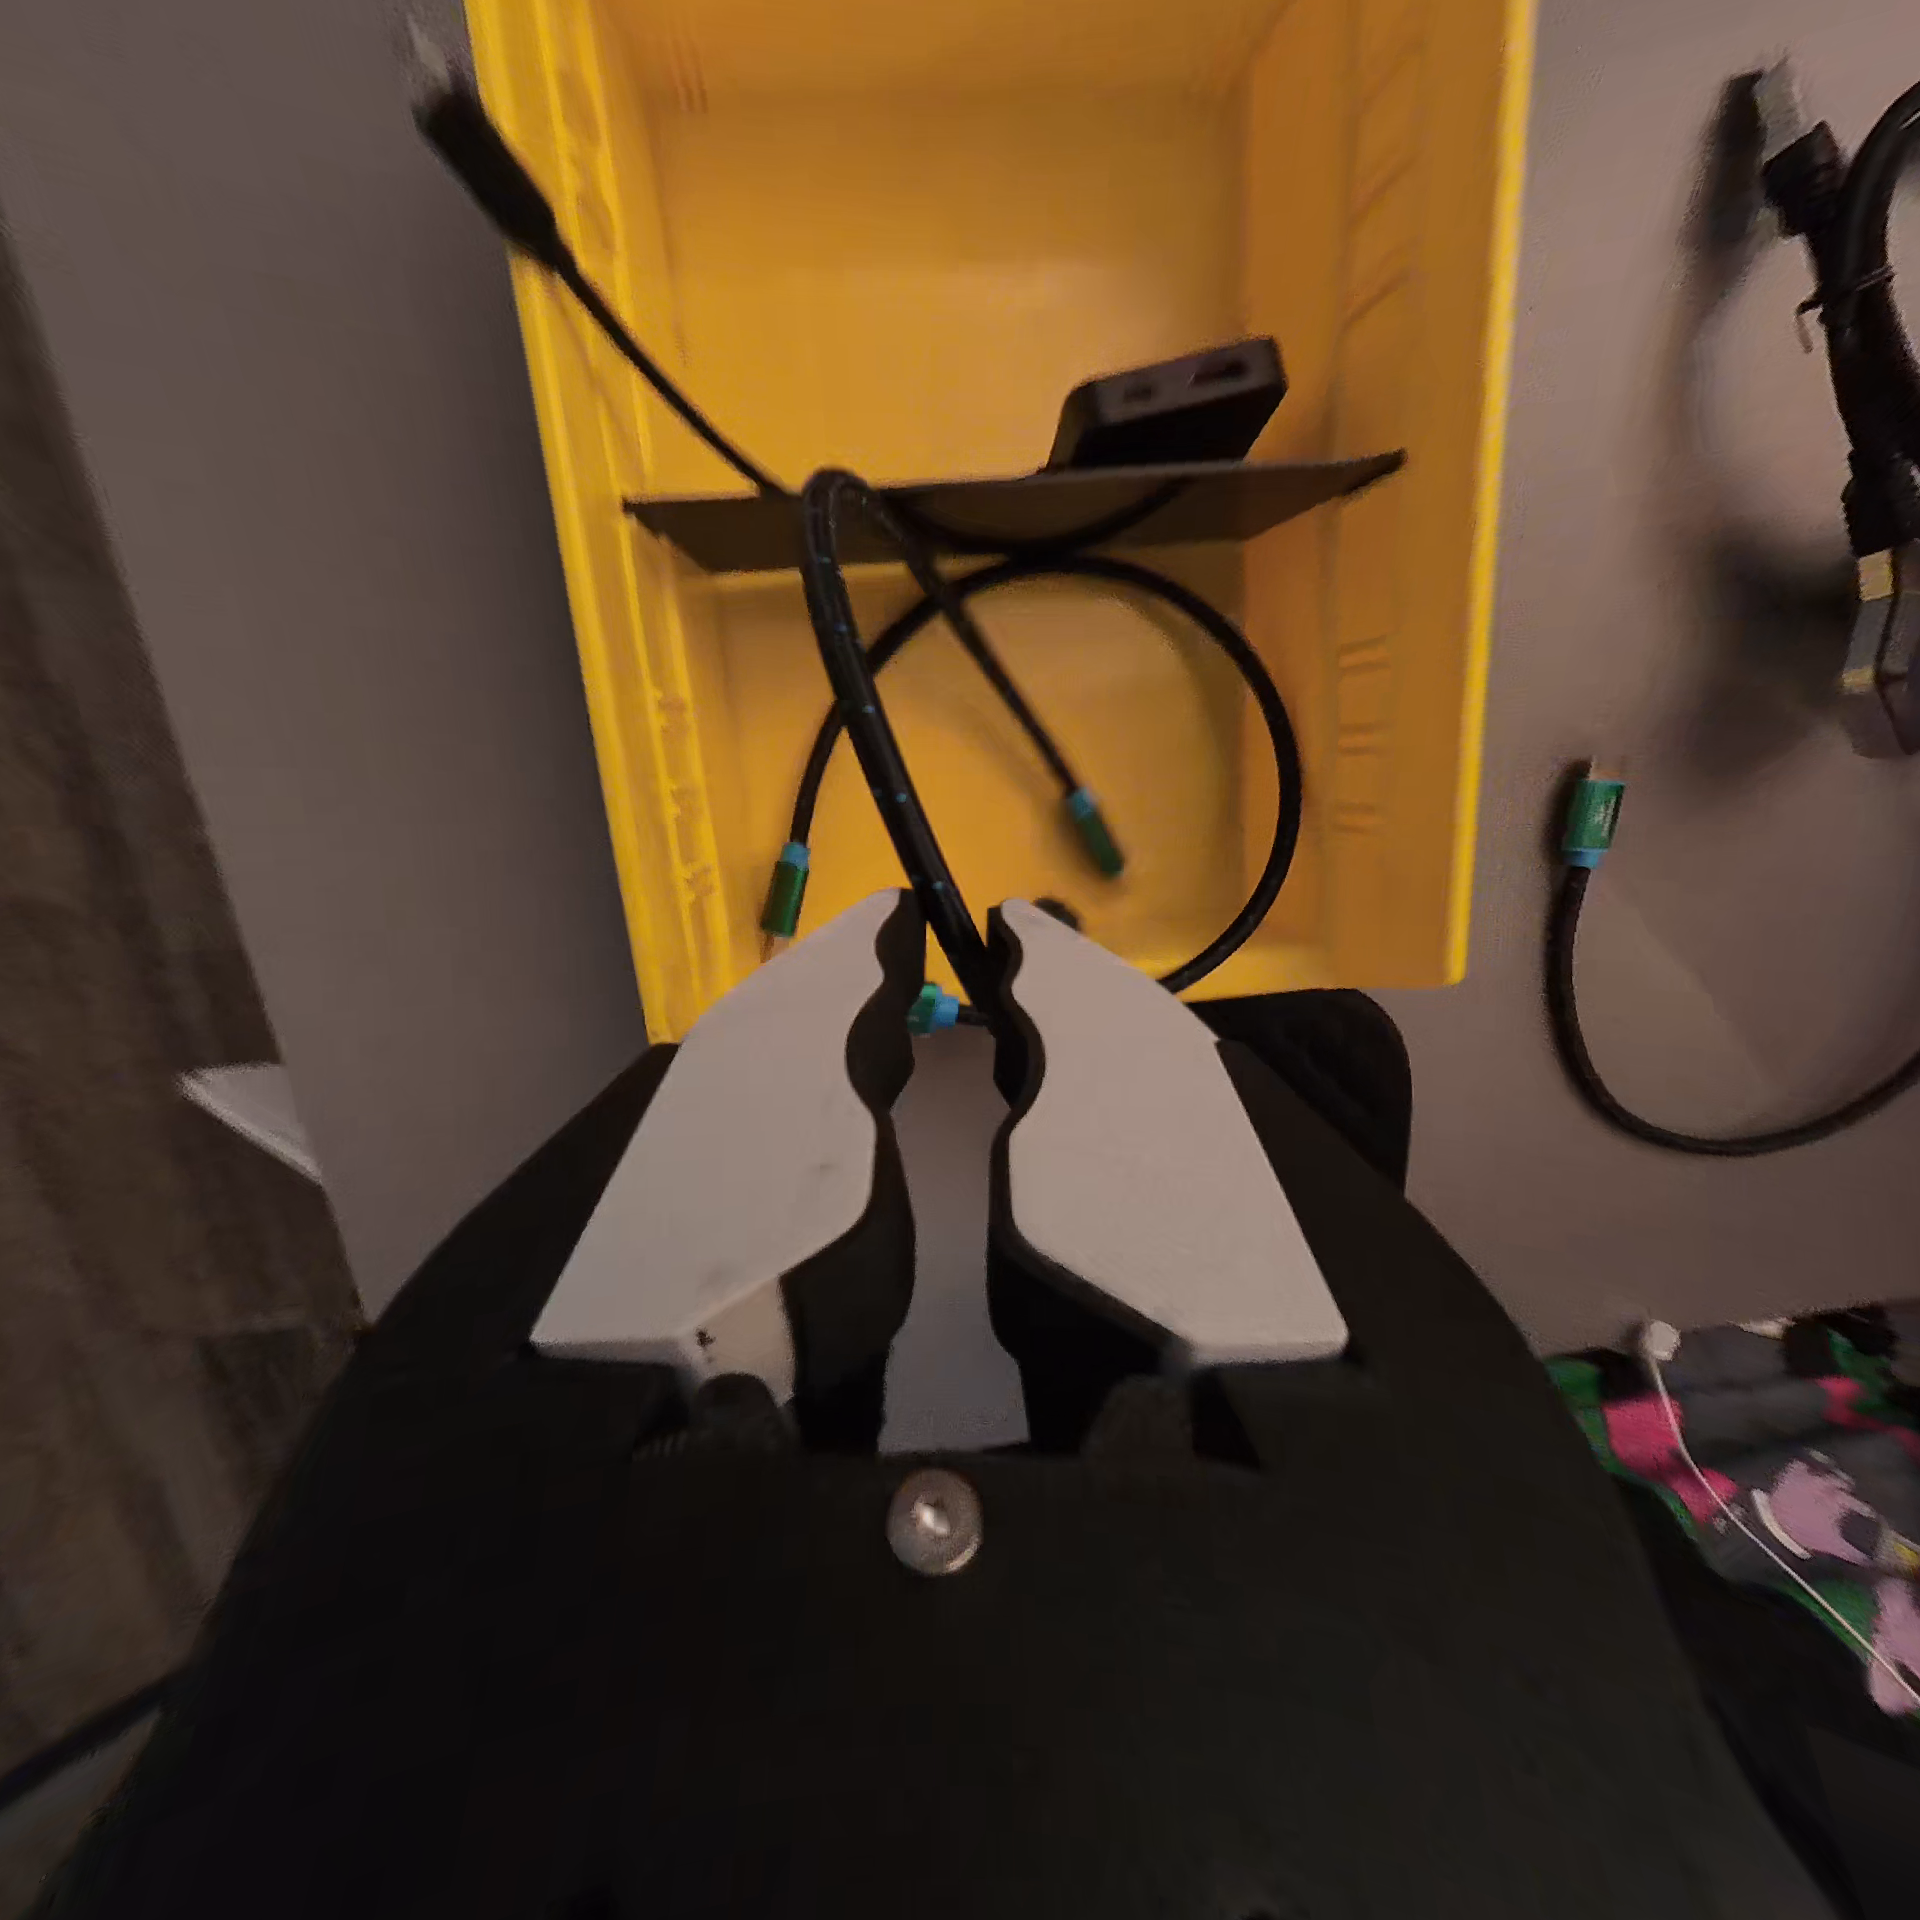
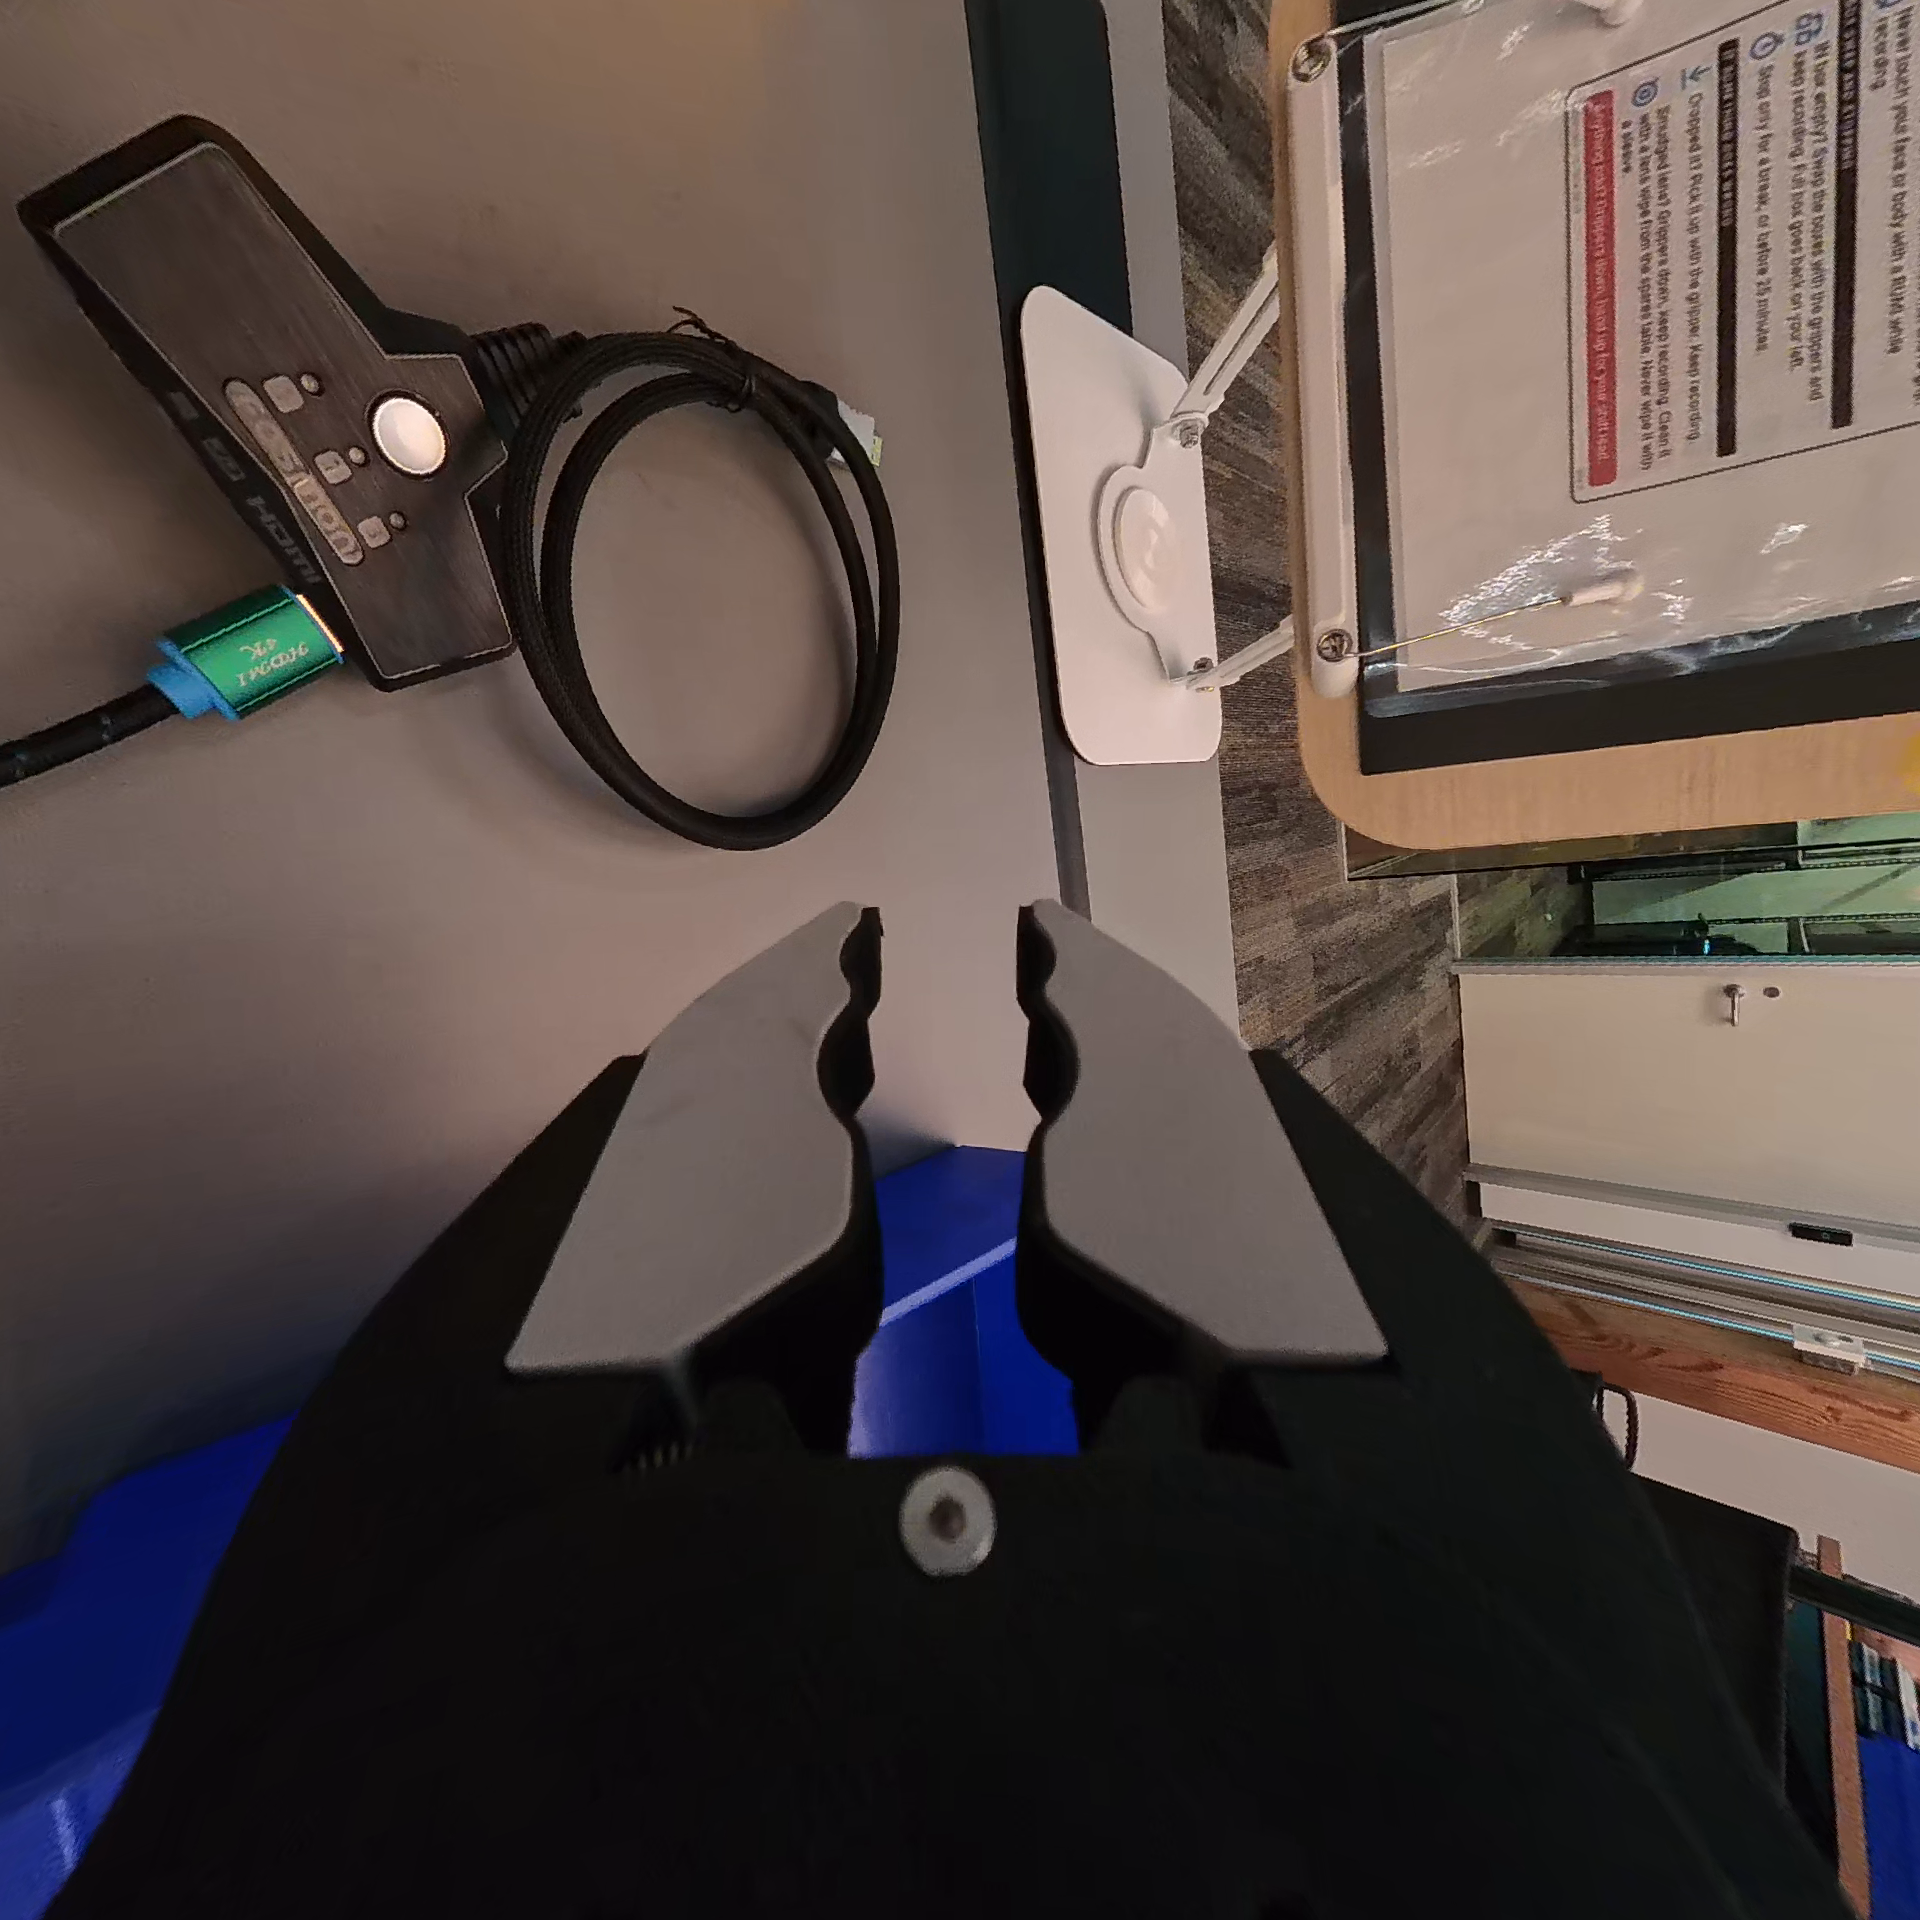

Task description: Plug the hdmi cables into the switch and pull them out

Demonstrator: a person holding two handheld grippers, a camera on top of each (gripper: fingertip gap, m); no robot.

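My left gripper (image 1: 956, 914) points into the yellow bin (image 1: 1455, 623), pinching a black cable (image 1: 847, 665) that rises over the bin's black divider (image 1: 1299, 494). My right gripper (image 2: 948, 920) hovers open over the grey counter (image 2: 312, 987). The switch (image 2: 281, 416) lies ahead-left, 1 green plug (image 2: 249, 651) seated in it.

Printed lettering marks the green metal HDMI plug (image 2: 252, 651) seated in the black brushed-metal switch box (image 2: 272, 416), whose face carries a logo and numbered port markings. A laminated white instruction sheet (image 2: 1652, 343) on the wooden board bears dense print with a red banner.
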